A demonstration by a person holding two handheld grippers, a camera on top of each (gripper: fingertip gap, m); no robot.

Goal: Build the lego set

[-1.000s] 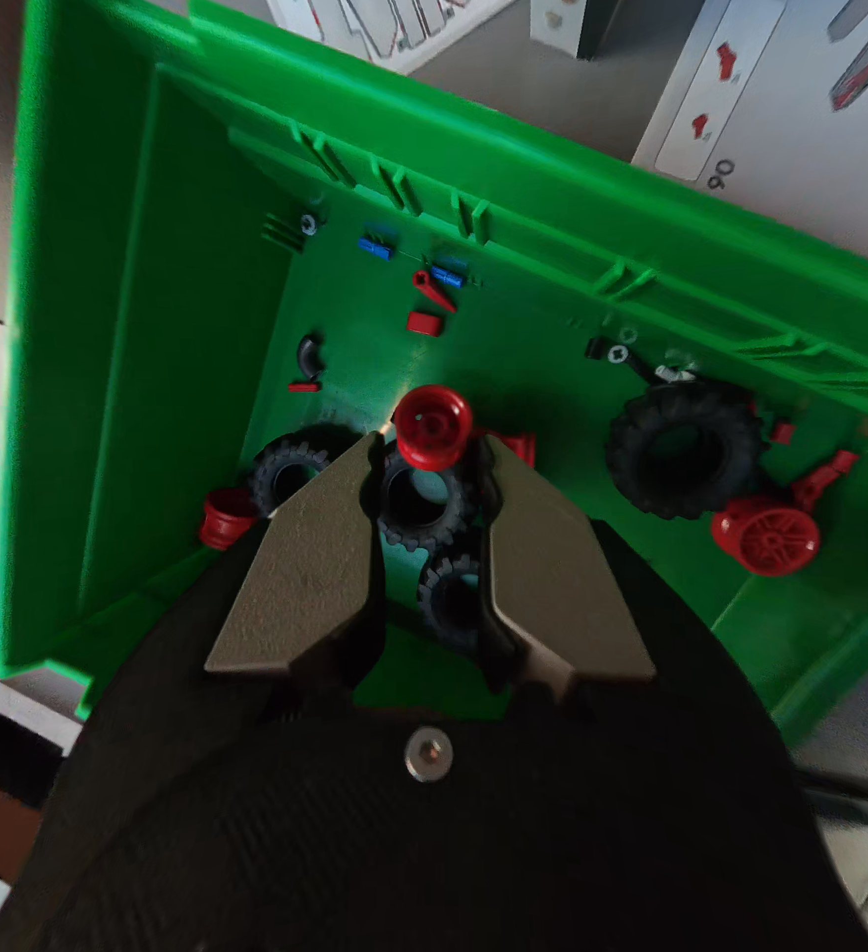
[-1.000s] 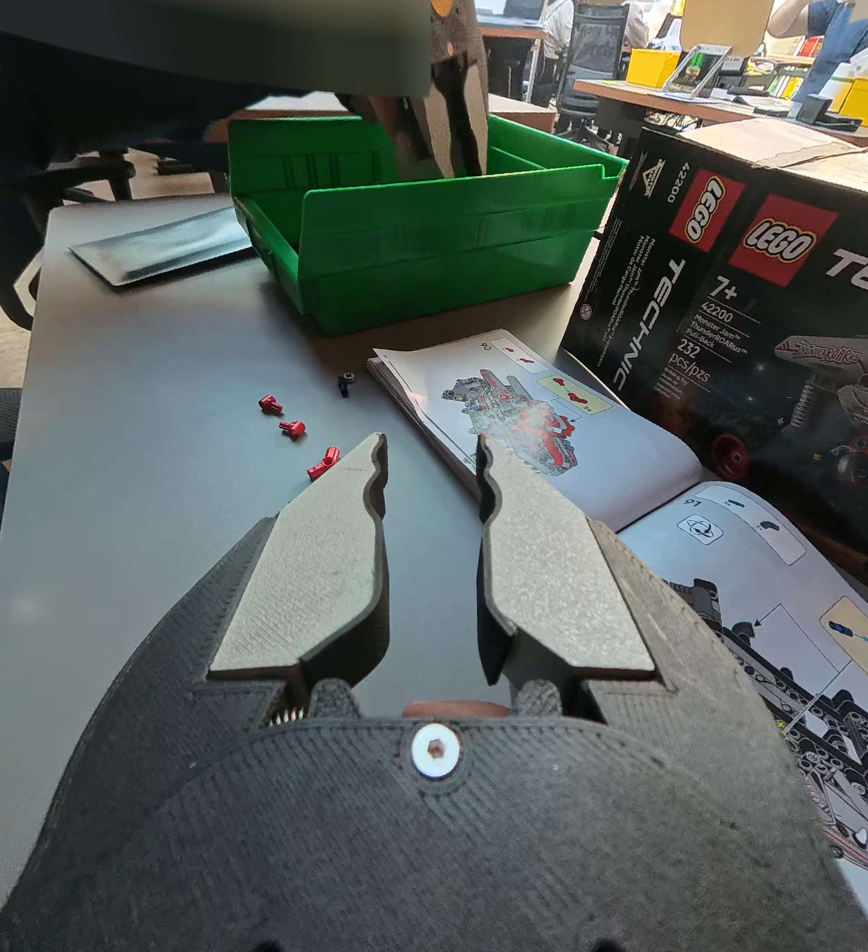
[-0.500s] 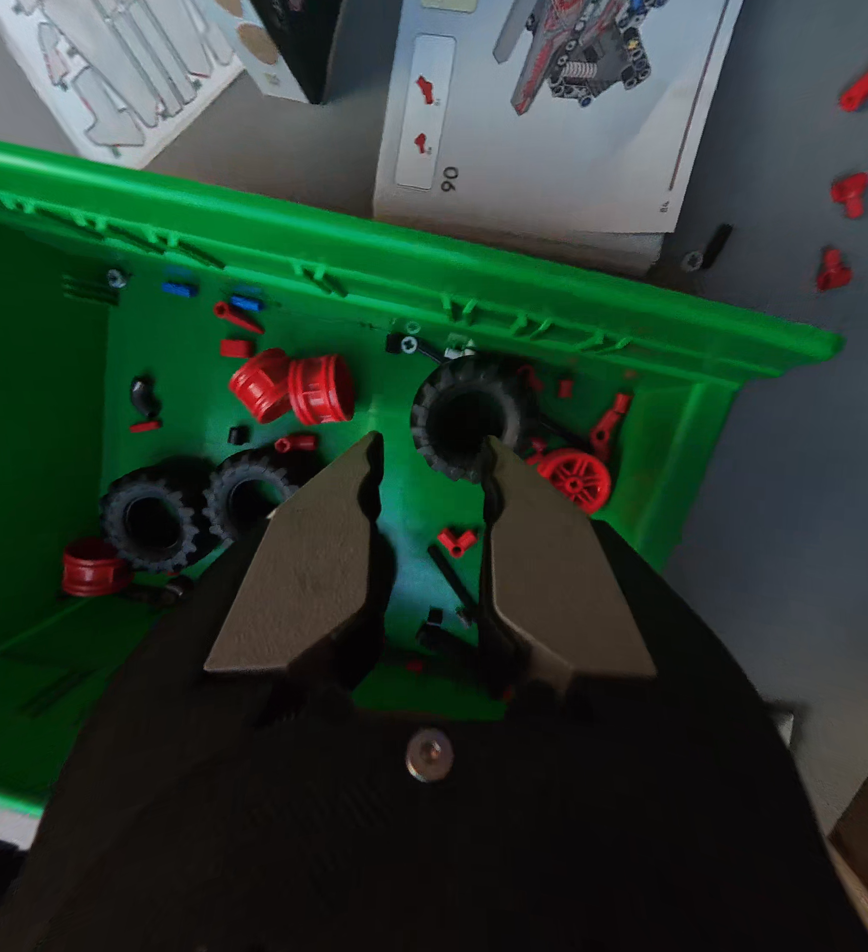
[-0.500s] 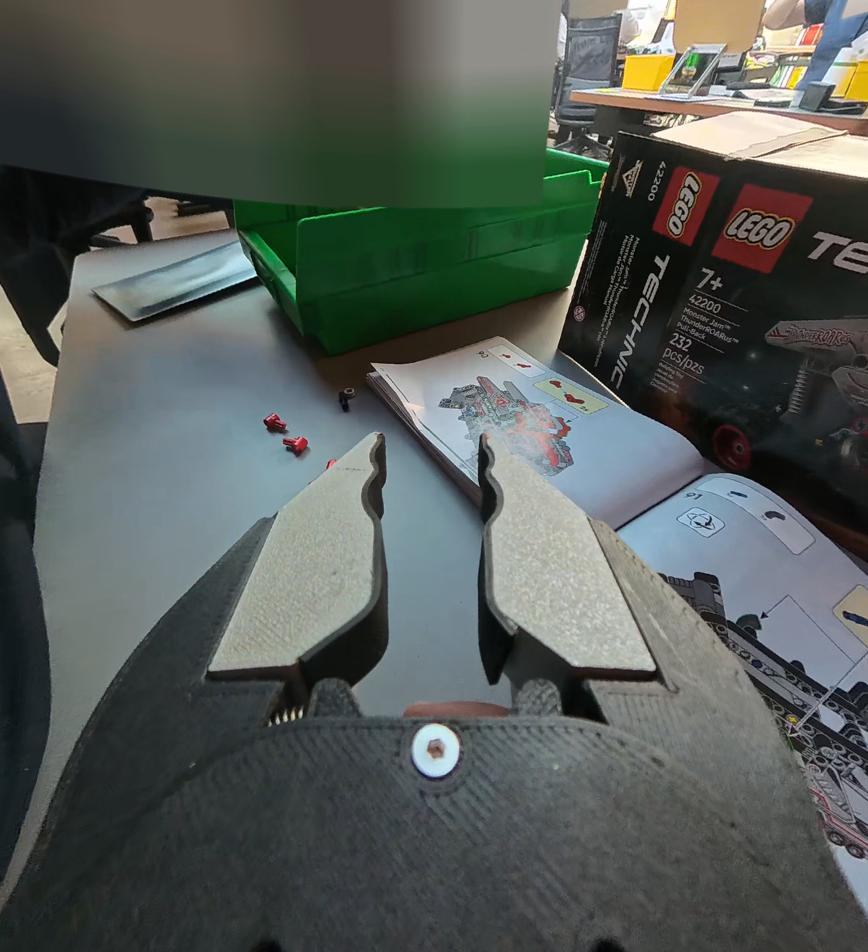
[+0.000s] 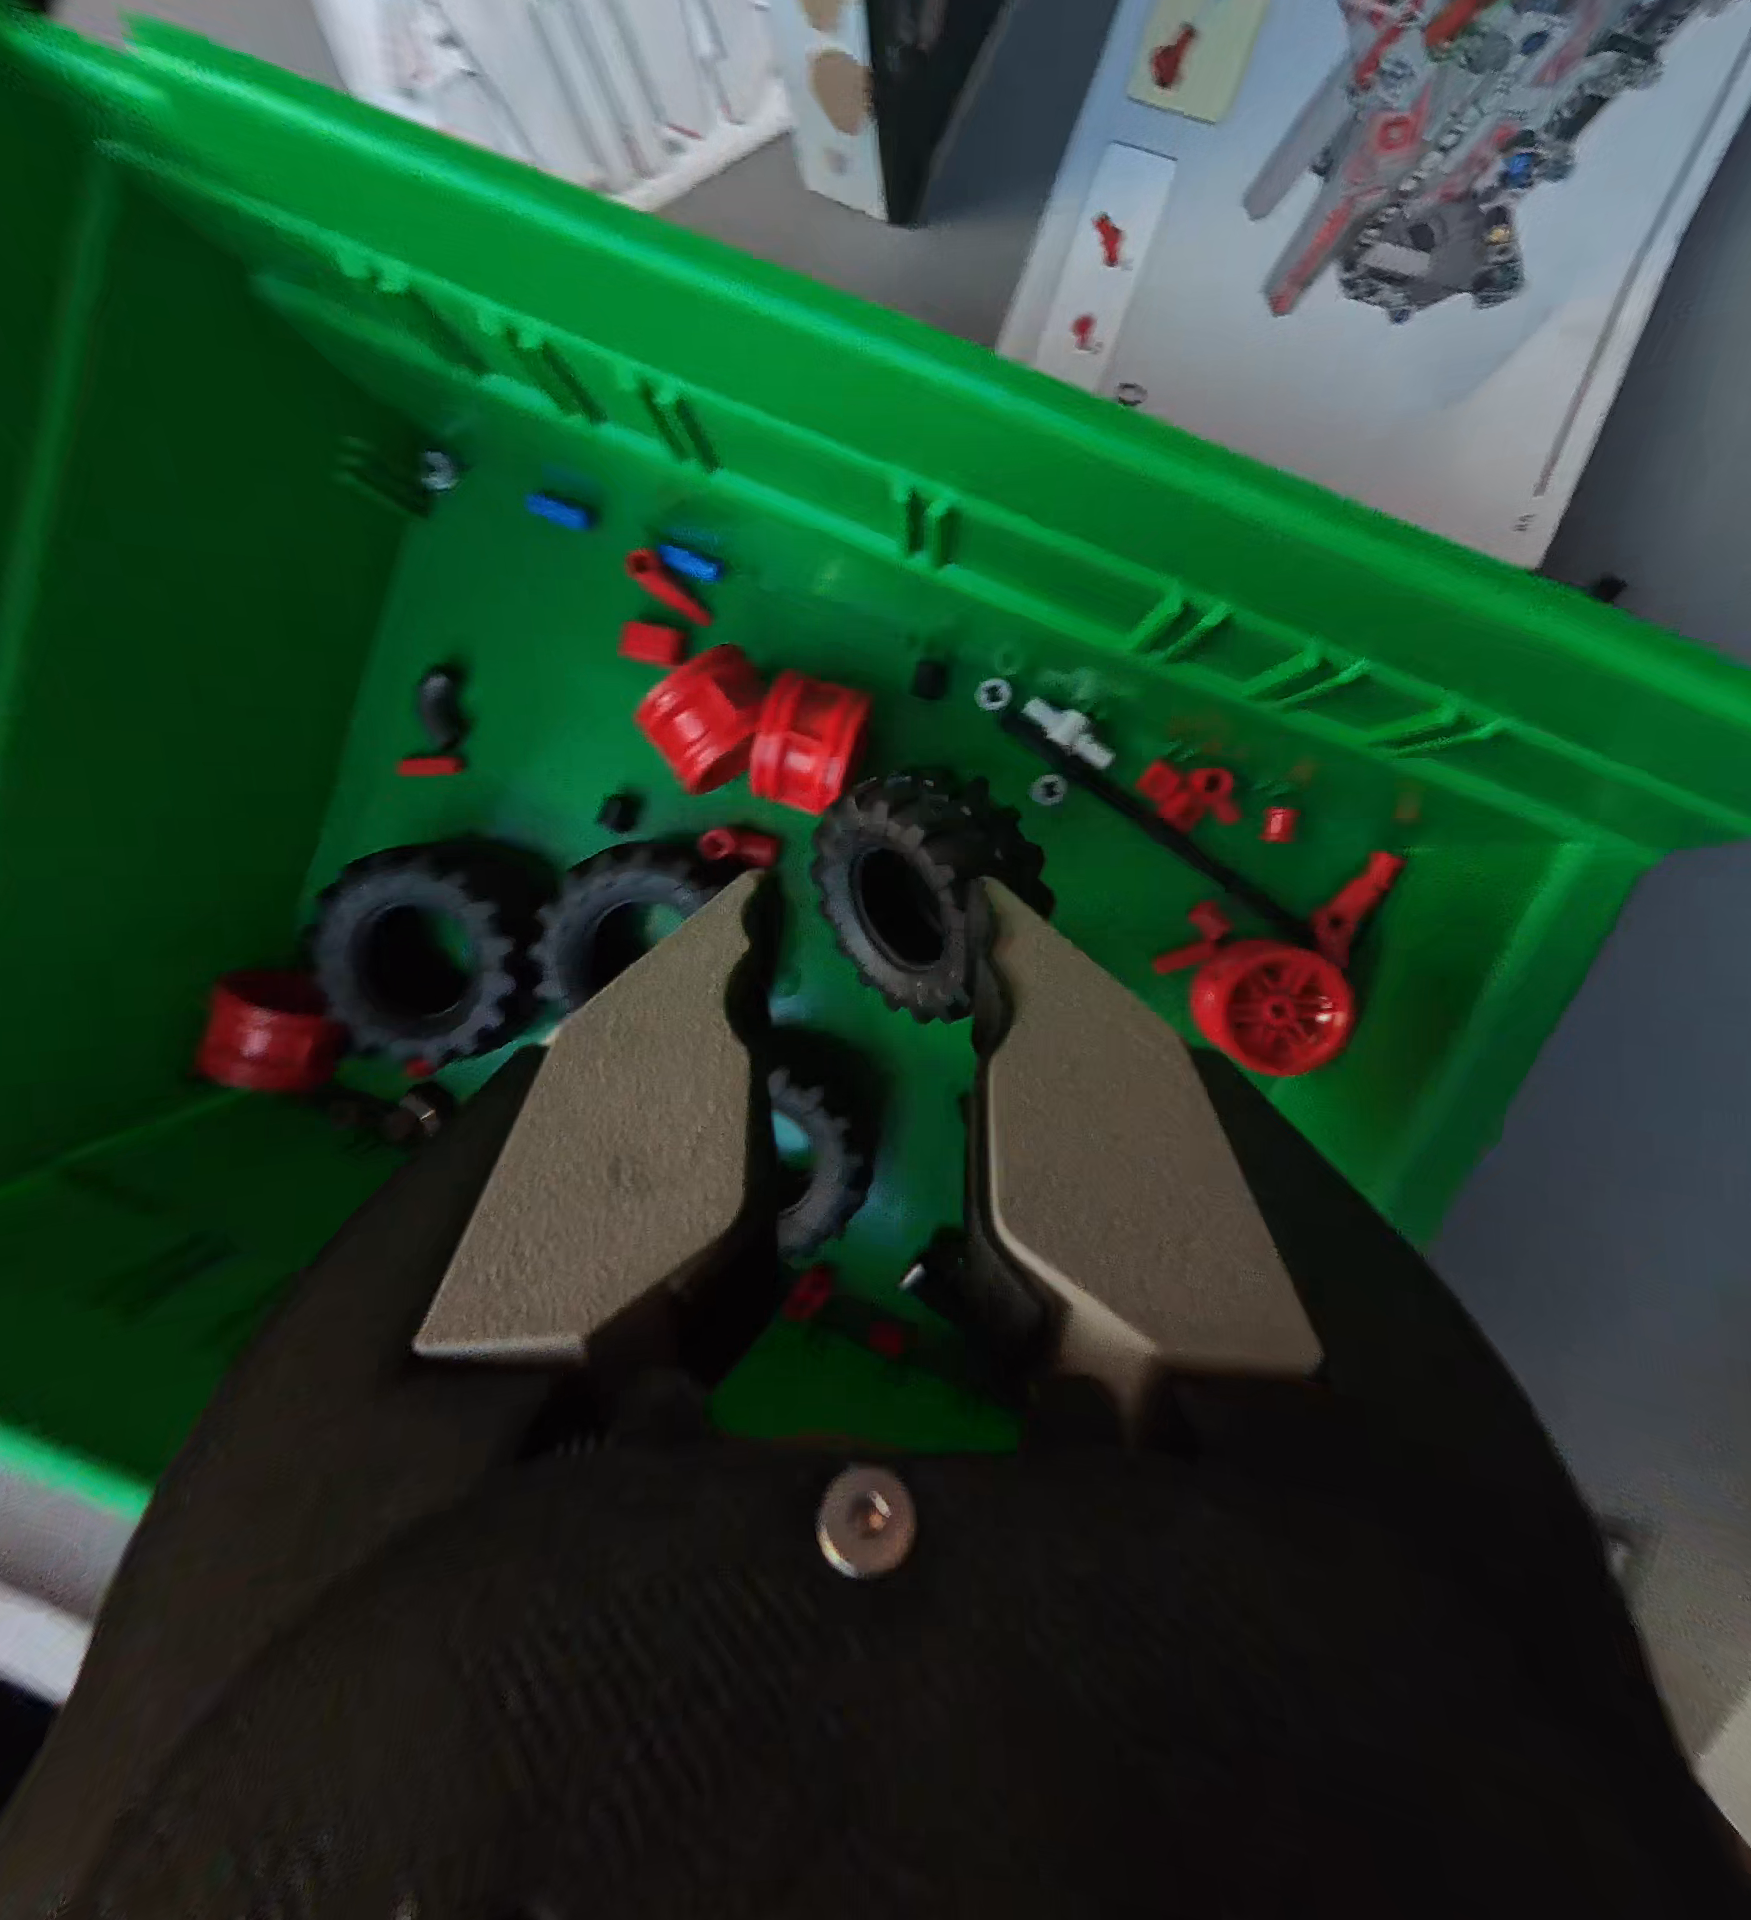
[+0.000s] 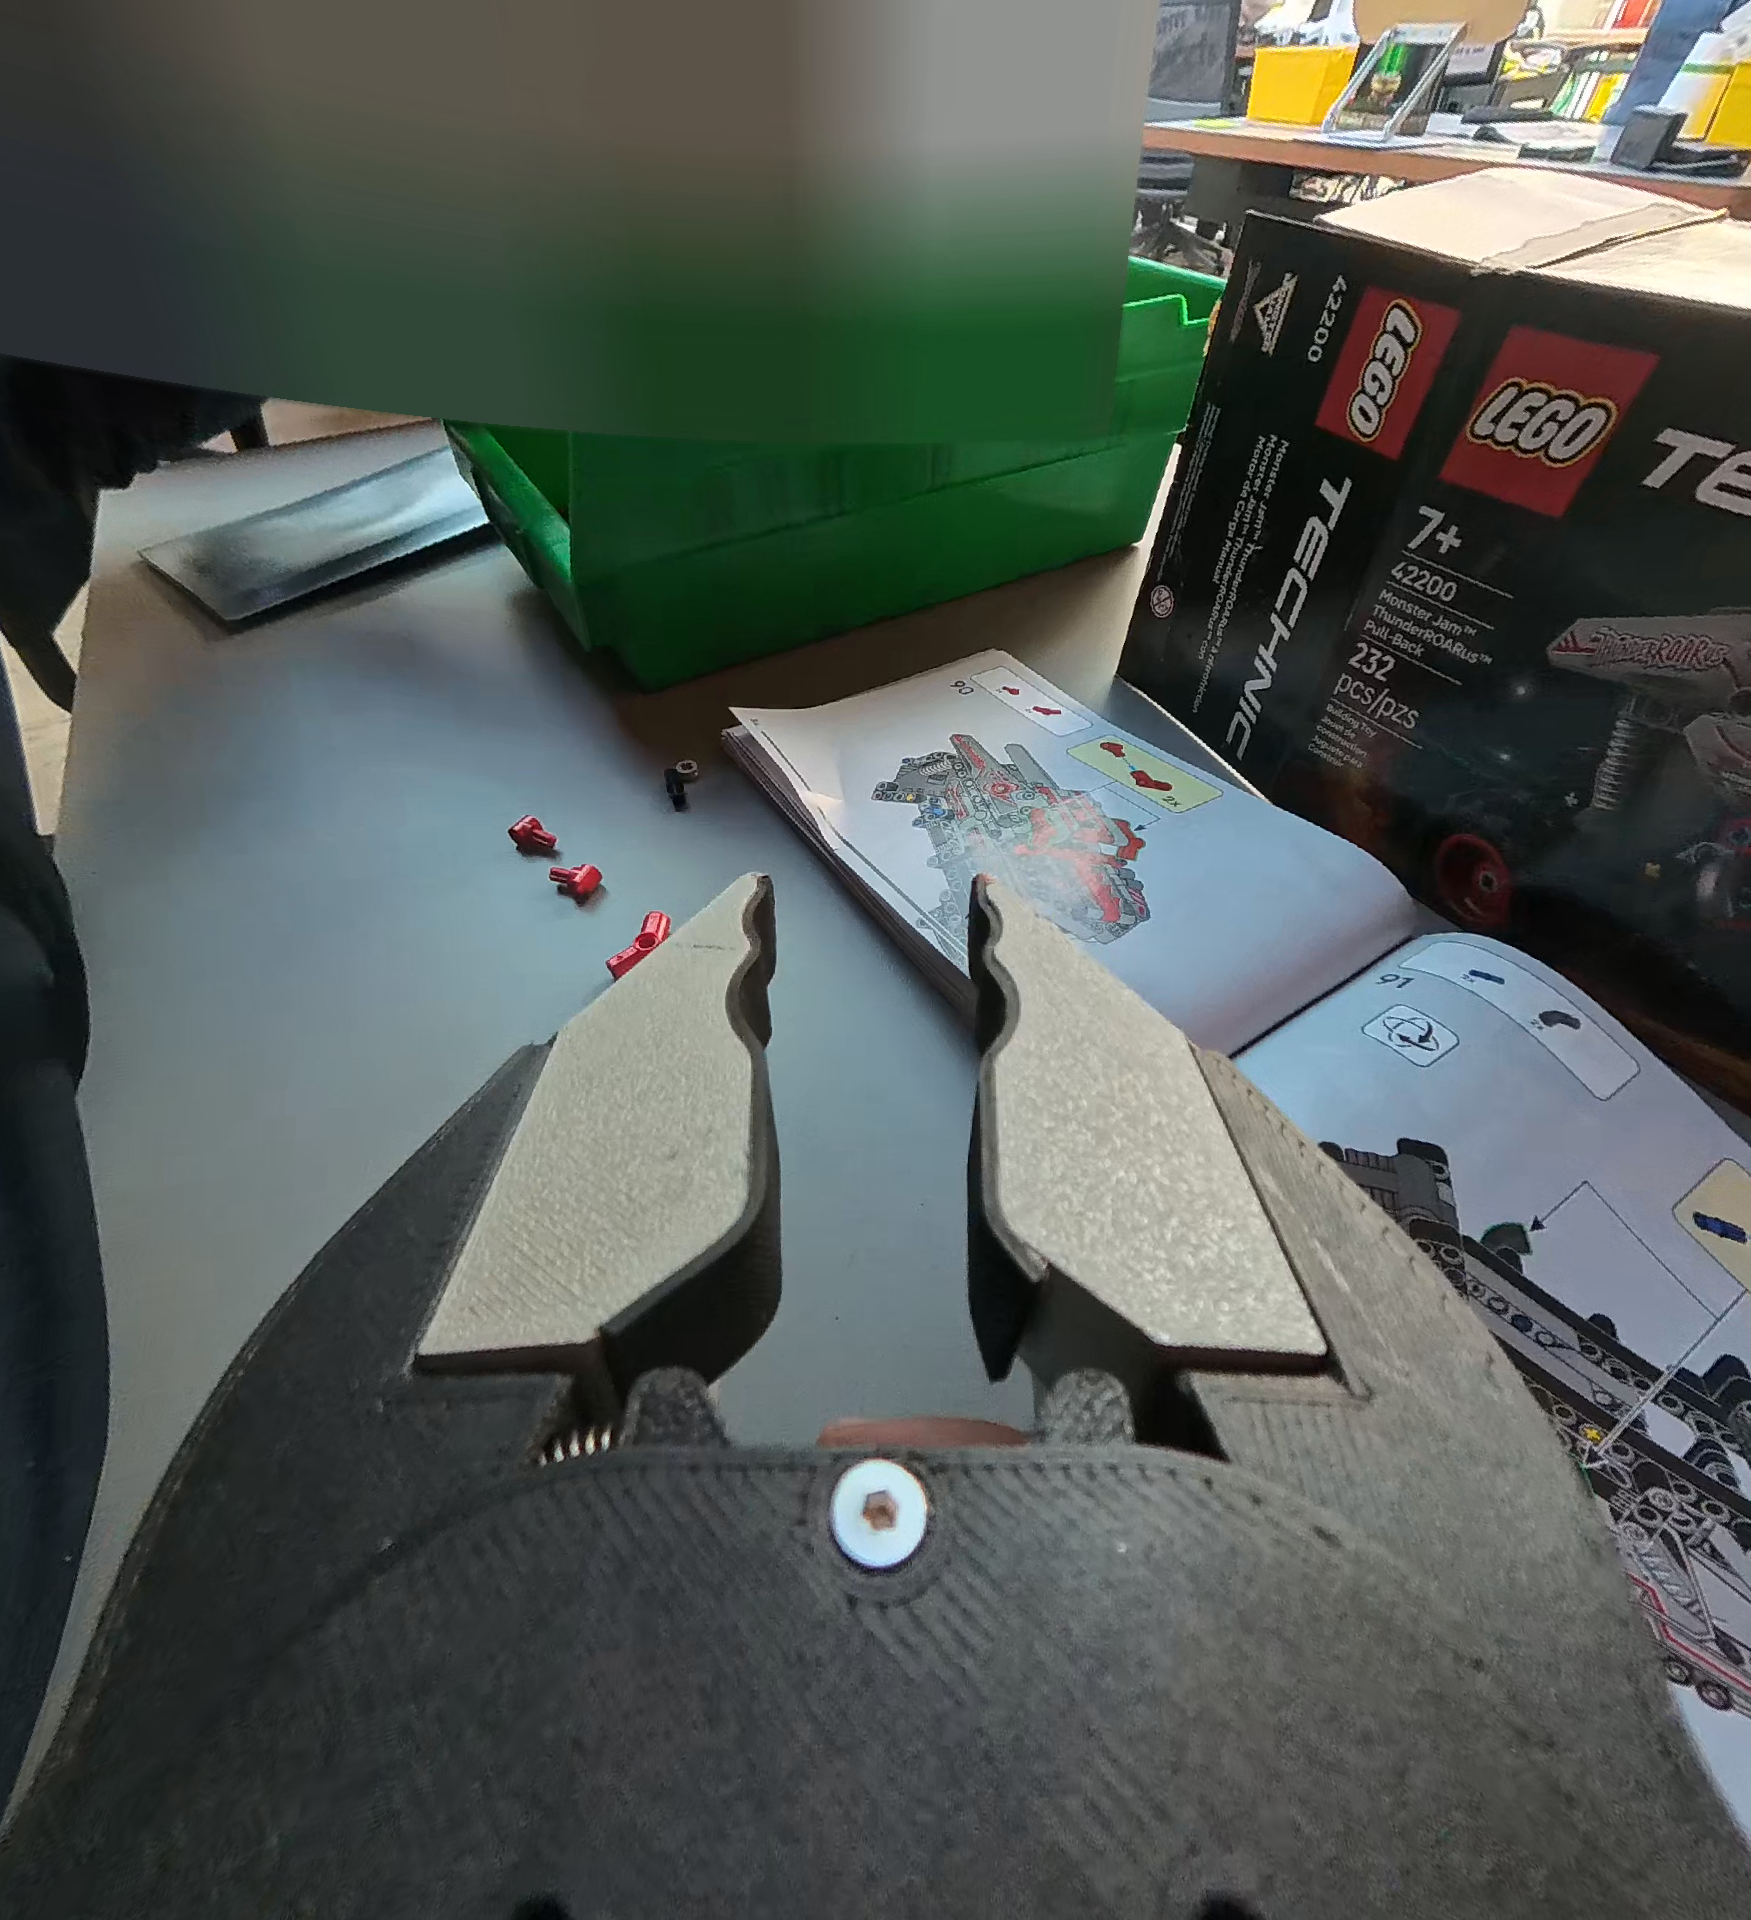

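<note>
In the left wrist view my left gripper hangs open inside the green bin. A black tyre stands tilted right between and just past its fingertips; I cannot tell if they touch it. Two more tyres lie to the left and one sits under the fingers. Two red wheel hubs lie beyond, one more hub at the left, and a red spoked wheel at the right. My right gripper is open and empty above the grey table.
Three small red pieces and a small black piece lie on the table left of the open instruction booklet. The set's black box stands at the right. The green bin and a flat black sheet lie beyond. The gap from one gripper's tips to the other's is roughly 30 cm. The red spoked wheel is closer to my left gripper, around 9 cm from its tips; the right tips are 25 cm off.
My left gripper has shifted over the bin, from a red hub one second ago to a black tyre now between its tips. The right gripper stays open and nearly still.
</note>
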